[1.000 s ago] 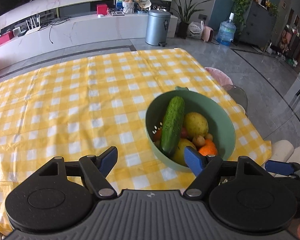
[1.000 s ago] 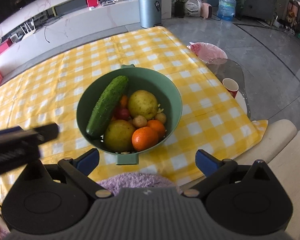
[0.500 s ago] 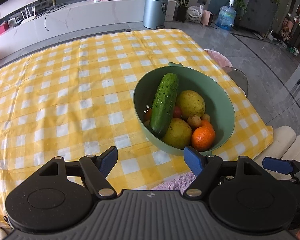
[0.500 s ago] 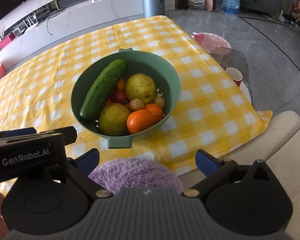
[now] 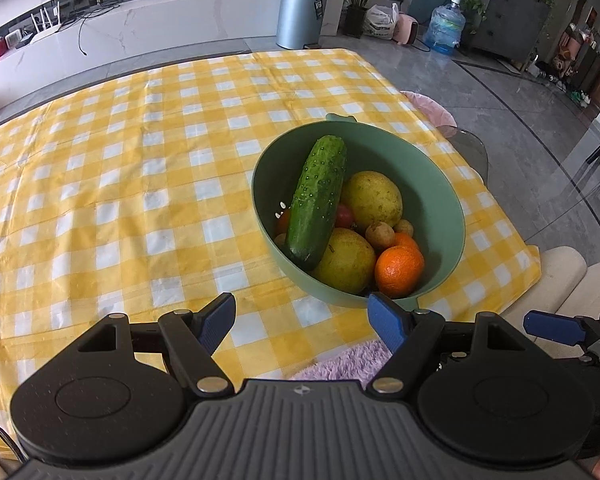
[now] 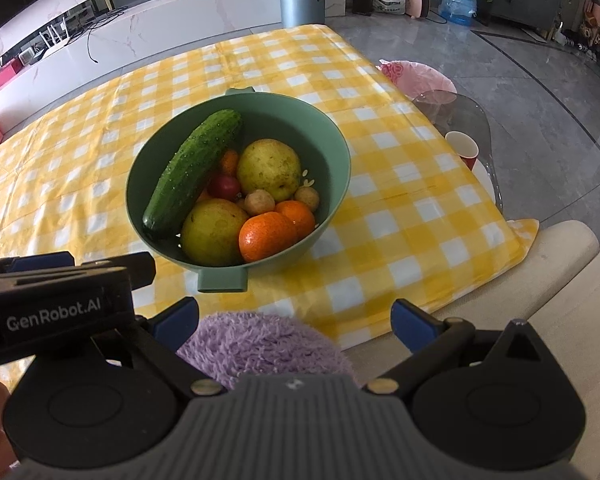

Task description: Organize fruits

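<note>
as we hold left gripper (image 5: 301, 322) & right gripper (image 6: 295, 319) spread wide, empty, the green bowl (image 6: 332, 168) w/ cucumber (image 6: 194, 172) sits near the tablecloth's (image 5: 100, 184) right edge; pulling the cucumber could prob. topple an orange (image 6: 267, 237).

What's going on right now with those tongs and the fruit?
Both tongs open, empty. Fruit piled in green bowl, cucumber on top. Nothing blocking.

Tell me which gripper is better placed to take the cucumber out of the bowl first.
Probably the left gripper. The cucumber lies on the left side of the bowl, nearly straight ahead of its open jaws. The right gripper, also open, faces the orange side.
</note>
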`<state>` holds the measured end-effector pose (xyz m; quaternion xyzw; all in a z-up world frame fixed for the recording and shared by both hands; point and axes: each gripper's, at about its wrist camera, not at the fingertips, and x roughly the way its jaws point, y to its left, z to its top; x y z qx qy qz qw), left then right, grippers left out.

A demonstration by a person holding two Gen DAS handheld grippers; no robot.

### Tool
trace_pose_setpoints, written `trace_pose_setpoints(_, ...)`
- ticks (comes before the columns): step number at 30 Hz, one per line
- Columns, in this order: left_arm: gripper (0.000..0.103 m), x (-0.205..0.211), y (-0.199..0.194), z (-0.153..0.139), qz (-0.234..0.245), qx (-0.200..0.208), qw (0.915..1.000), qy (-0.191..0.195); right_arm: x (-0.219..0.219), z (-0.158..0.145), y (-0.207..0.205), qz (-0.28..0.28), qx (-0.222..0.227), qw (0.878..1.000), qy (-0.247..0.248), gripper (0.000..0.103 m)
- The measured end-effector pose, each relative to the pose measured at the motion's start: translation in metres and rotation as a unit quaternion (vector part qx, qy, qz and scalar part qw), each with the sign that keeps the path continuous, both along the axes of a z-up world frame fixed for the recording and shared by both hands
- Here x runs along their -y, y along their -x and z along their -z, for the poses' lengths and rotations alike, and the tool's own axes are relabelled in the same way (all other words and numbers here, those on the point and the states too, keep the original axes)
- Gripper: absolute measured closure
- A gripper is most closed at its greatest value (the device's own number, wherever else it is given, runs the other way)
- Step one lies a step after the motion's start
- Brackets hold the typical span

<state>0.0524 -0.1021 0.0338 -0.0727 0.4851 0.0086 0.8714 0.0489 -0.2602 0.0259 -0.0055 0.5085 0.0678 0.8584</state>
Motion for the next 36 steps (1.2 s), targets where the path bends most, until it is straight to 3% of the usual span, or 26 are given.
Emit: trace_pose_setpoints(36,0.015,-0.0003,0.0016,0.0068,0.007,-0.002,1.0000,0.004,-0.0024,0.0040,0.0014,-0.012,0.004,1.000,0.016,0.005)
